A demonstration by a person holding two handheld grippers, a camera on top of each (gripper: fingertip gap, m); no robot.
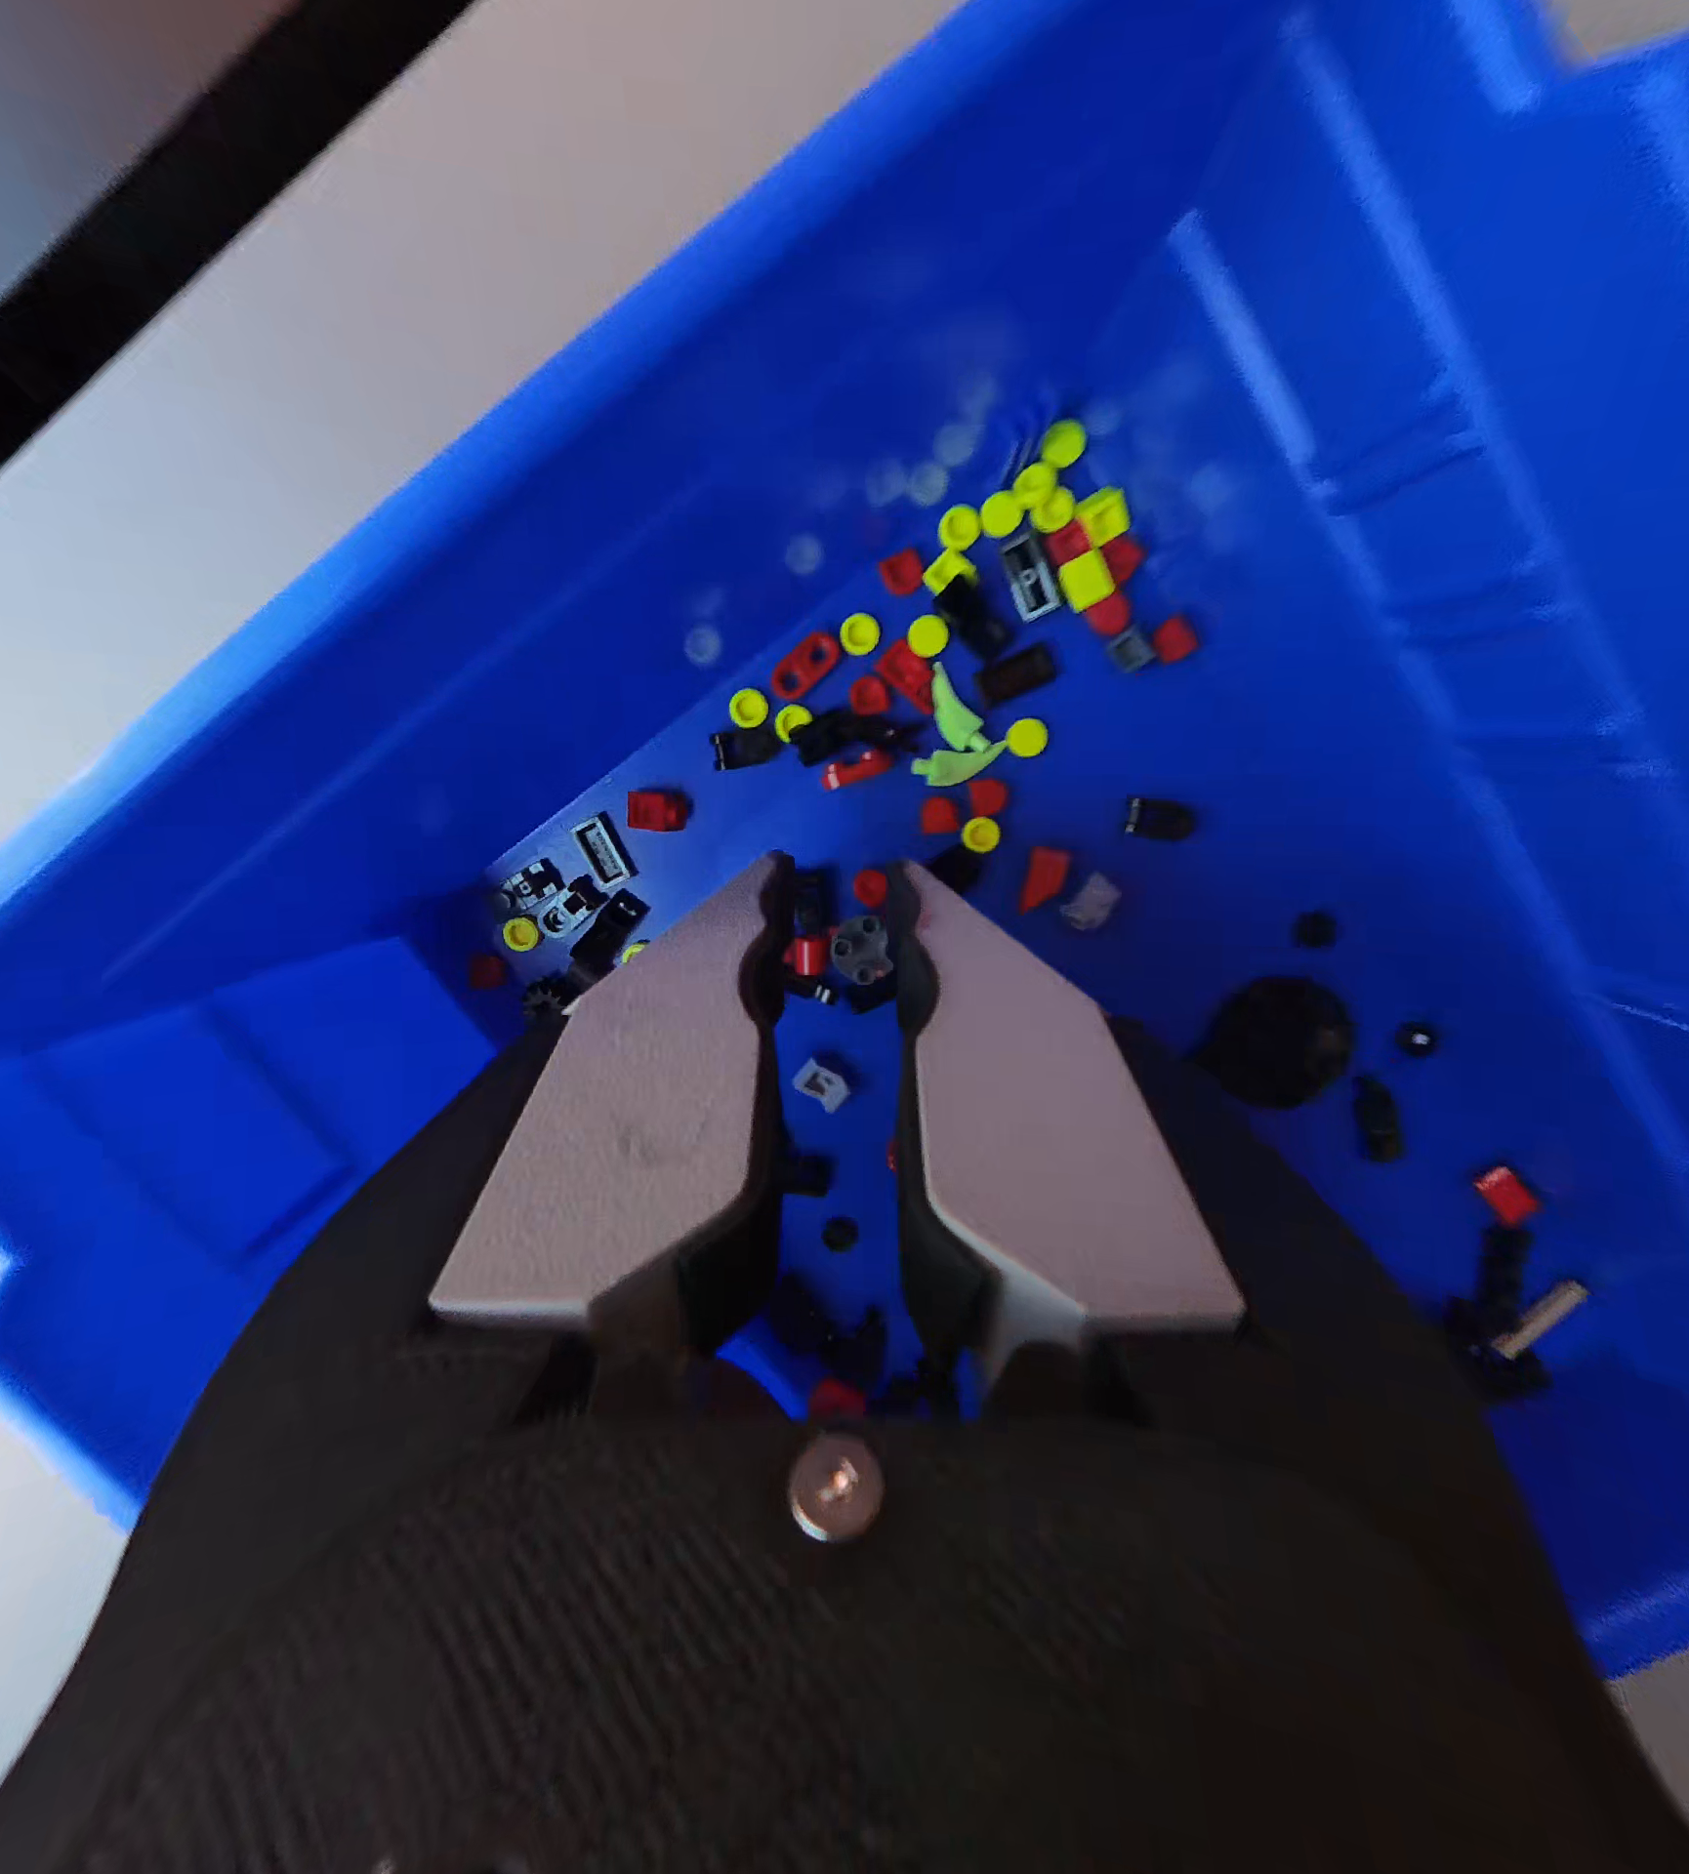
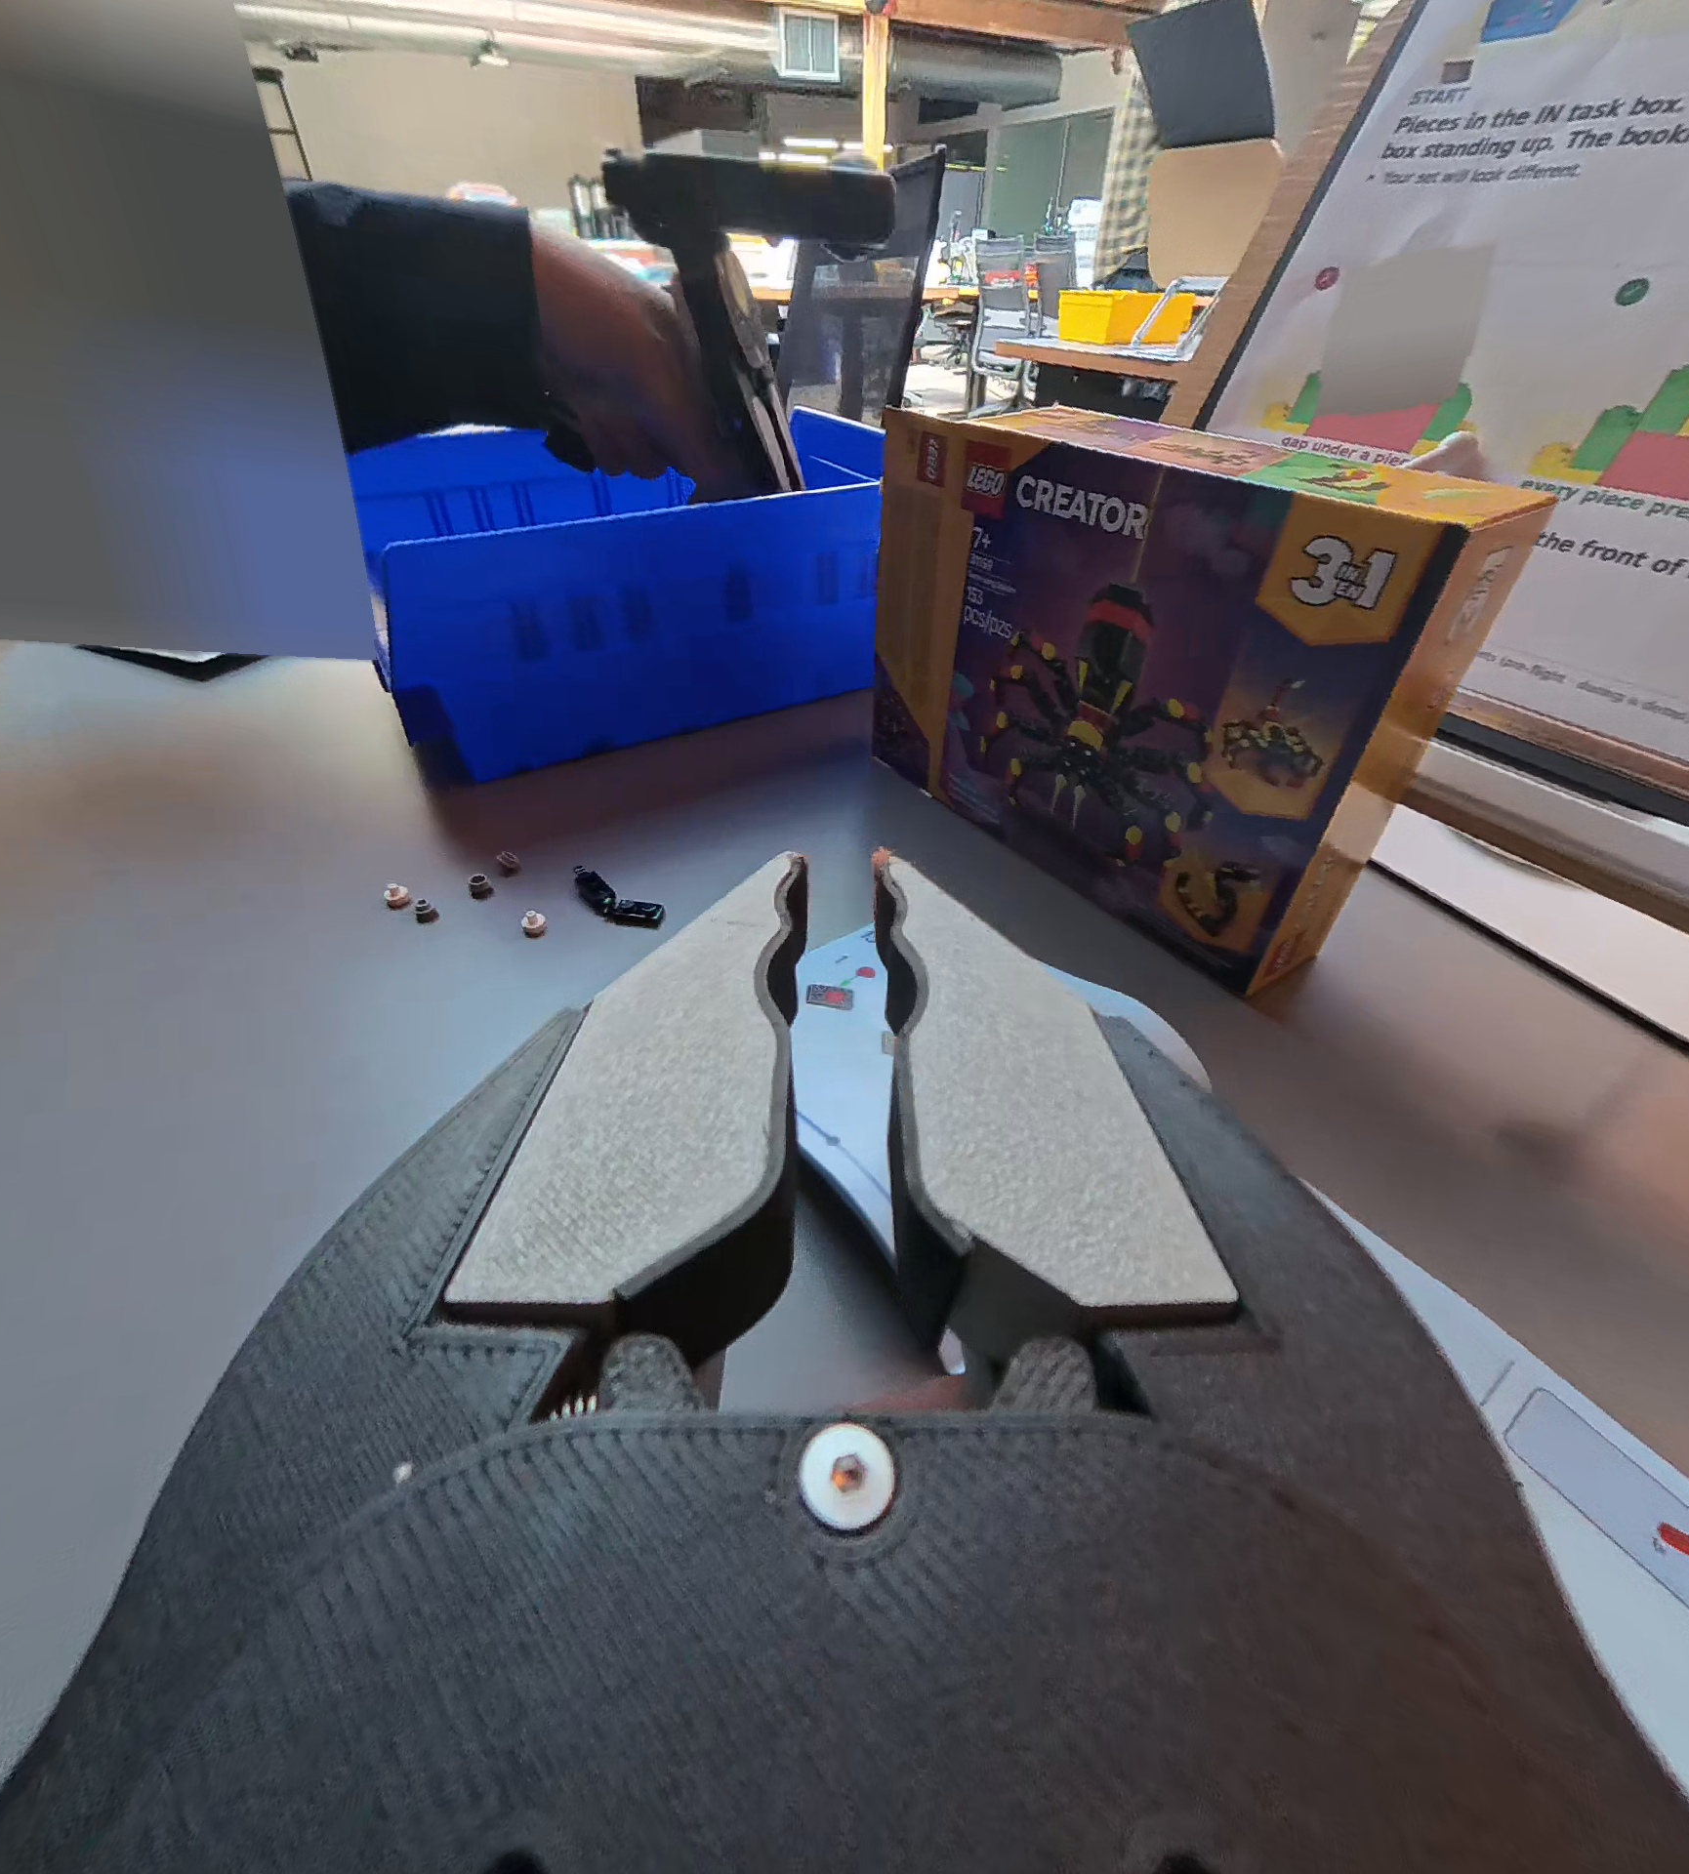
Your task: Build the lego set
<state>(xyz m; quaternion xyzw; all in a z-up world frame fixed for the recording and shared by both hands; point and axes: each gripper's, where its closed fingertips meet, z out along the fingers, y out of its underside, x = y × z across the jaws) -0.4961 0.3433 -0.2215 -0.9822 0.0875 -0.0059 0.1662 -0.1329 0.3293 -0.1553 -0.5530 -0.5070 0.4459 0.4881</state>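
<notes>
**Two grippers, one bin of loose pieces, one set box**

Nearest the lens in the left wrist view, the left gripper point(image 1: 835, 877) is seen lowered into a blue bin point(image 1: 1378, 426), its fingers held slightly apart with nothing clamped between them. A small grey round piece point(image 1: 861, 948) and a red piece point(image 1: 805, 953) are visible on the bin floor in the gap behind the tips. Loose lego pieces point(image 1: 962, 659) are scattered across the floor of the bin: roughly a dozen yellow round studs point(image 1: 1001, 514), many red and black bits, two pale green curved parts point(image 1: 952, 735) and one large black round piece point(image 1: 1279, 1039) at right of centre. An exact total cannot be counted through the blur.

In the right wrist view, the right gripper point(image 2: 838, 862) is held low over a grey table point(image 2: 212, 1014), its fingers parted and empty. An open booklet point(image 2: 846, 1075) is glimpsed beneath it. At centre left, five small round studs point(image 2: 475, 894) and two black pieces point(image 2: 617, 897) lie on the table. One lego box point(image 2: 1165, 690) stands upright at right of centre, just beside the bin. At upper right, one printed instruction sheet point(image 2: 1581, 355) is propped up. A person's hand point(image 2: 617, 385) is seen at upper centre, holding the left gripper in the bin. An open workshop with desks, chairs and one yellow crate point(image 2: 1119, 314) is seen behind.
</notes>
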